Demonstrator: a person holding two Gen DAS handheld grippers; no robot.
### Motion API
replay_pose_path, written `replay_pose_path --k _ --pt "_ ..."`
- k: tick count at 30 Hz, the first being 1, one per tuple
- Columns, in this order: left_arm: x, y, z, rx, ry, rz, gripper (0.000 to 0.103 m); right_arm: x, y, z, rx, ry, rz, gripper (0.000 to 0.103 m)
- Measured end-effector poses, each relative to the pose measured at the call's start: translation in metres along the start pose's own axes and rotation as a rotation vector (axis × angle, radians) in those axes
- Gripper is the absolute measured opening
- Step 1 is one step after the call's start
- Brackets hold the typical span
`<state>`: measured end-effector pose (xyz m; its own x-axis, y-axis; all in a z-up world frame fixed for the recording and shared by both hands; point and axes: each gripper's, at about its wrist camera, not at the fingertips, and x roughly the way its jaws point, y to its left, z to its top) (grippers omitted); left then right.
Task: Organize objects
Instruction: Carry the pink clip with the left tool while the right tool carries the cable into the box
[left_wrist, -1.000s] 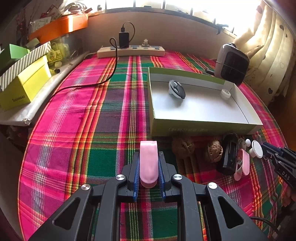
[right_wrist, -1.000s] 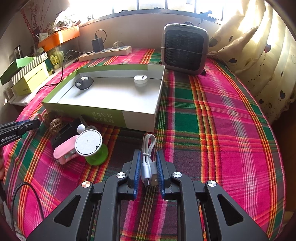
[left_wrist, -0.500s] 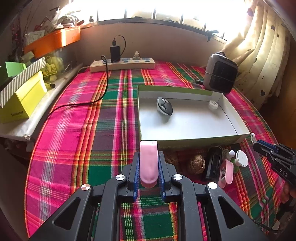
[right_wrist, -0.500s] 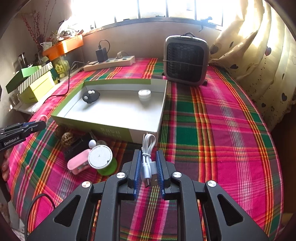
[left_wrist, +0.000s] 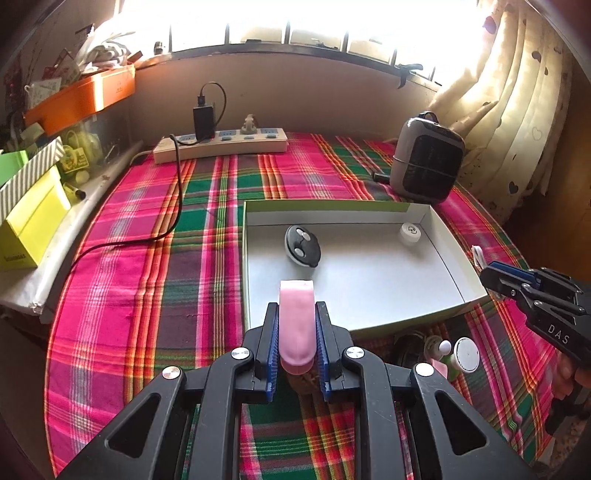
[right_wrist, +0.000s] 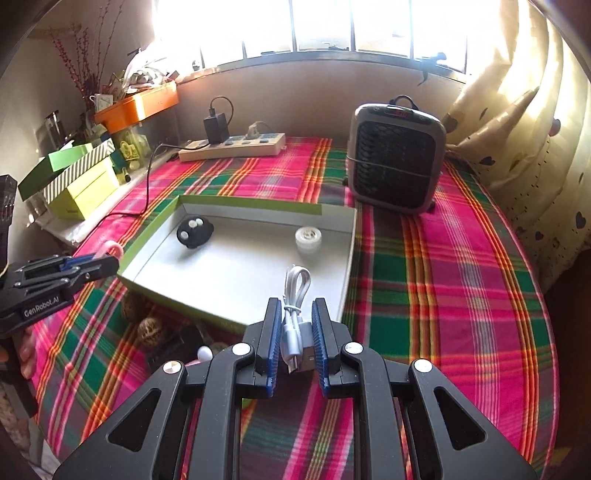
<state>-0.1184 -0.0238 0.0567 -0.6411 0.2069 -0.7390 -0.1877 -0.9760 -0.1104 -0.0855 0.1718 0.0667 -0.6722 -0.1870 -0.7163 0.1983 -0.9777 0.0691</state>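
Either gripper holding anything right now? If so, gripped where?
Both. The left gripper is shut on a pink clip, pinched across its flat sides near the rounded end. The right gripper is shut on a coiled white USB cable, gripped at the plug end.

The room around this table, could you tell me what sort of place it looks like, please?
Probably a lived-in home room by a window. A plaid tablecloth covers the table, a heart-print curtain hangs on the right, and a small heater and a power strip sit near the wall.
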Motion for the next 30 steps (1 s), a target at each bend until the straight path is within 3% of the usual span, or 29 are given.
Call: replay_pose_path --k 13,30 --pt "0.036 -0.003 0.021 0.014 0.036 0.001 0.016 0.047 0.013 0.04 -0.041 0.041 0.045 0.018" --pt "0.071 -0.001 0.026 0.012 0.092 0.036 0.016 0.105 0.019 0.06 -0.079 0.135 0.052 0.018"
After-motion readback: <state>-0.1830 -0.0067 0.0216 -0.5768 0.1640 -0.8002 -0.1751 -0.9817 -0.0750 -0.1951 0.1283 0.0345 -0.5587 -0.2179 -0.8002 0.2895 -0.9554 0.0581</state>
